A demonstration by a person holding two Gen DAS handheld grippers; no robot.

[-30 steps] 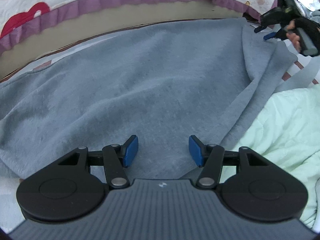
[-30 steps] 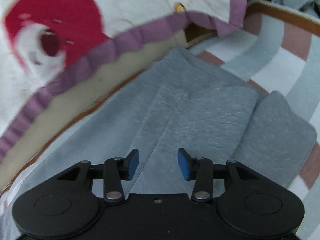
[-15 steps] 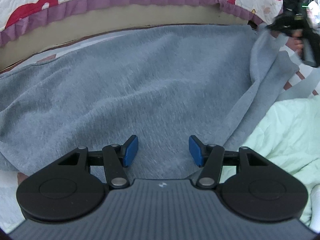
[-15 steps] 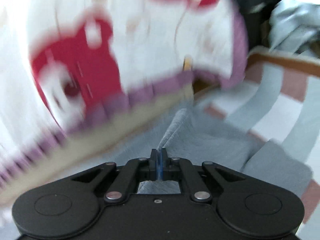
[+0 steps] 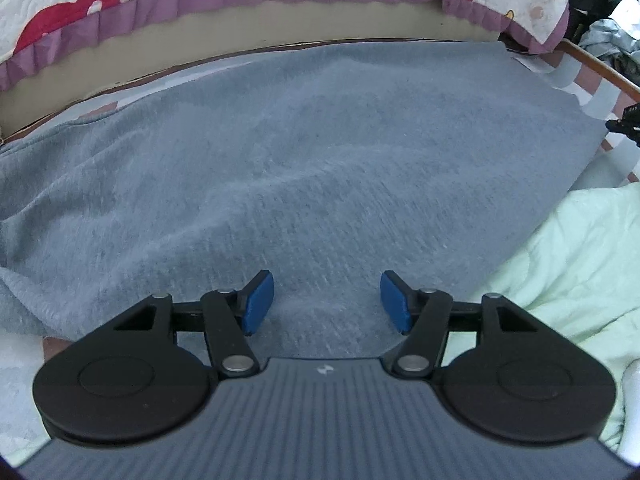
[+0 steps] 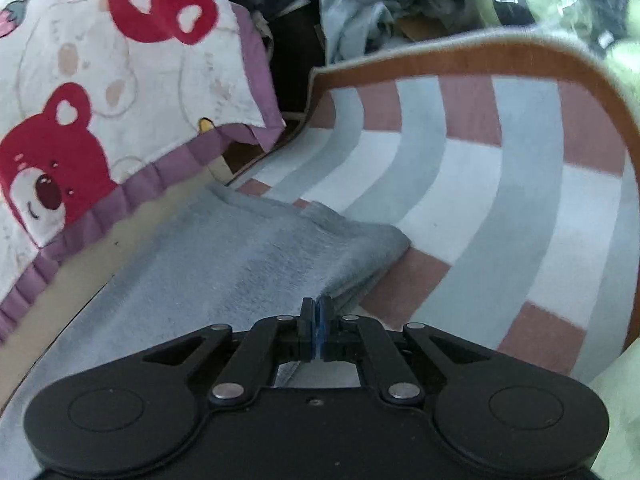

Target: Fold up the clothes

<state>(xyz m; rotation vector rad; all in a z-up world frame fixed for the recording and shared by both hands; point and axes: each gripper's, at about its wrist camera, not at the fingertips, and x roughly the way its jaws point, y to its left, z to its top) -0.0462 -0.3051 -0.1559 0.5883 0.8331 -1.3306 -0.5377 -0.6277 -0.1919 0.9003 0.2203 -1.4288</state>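
Right wrist view: right gripper (image 6: 316, 330) clamped fully onto edge of grey garment (image 6: 248, 264), pads pressed together on cloth. Left gripper (image 5: 326, 304) wide apart, gripping nothing, poised just over garment (image 5: 300, 168). Garment spread on striped blanket (image 6: 472, 184) beside bear quilt (image 6: 60, 136), long axis left to right. Risk: thin pinch could slip and drop the fold; unpinned cloth could drag sideways.

Grey garment (image 5: 320, 168): fuzzy, matt fleece-like cloth. Bear-print quilt (image 6: 80, 120): stitched cotton, possibly. Striped rug (image 6: 480, 200): short matt pile. Left gripper (image 5: 327, 302): matt black plastic, blue pads.
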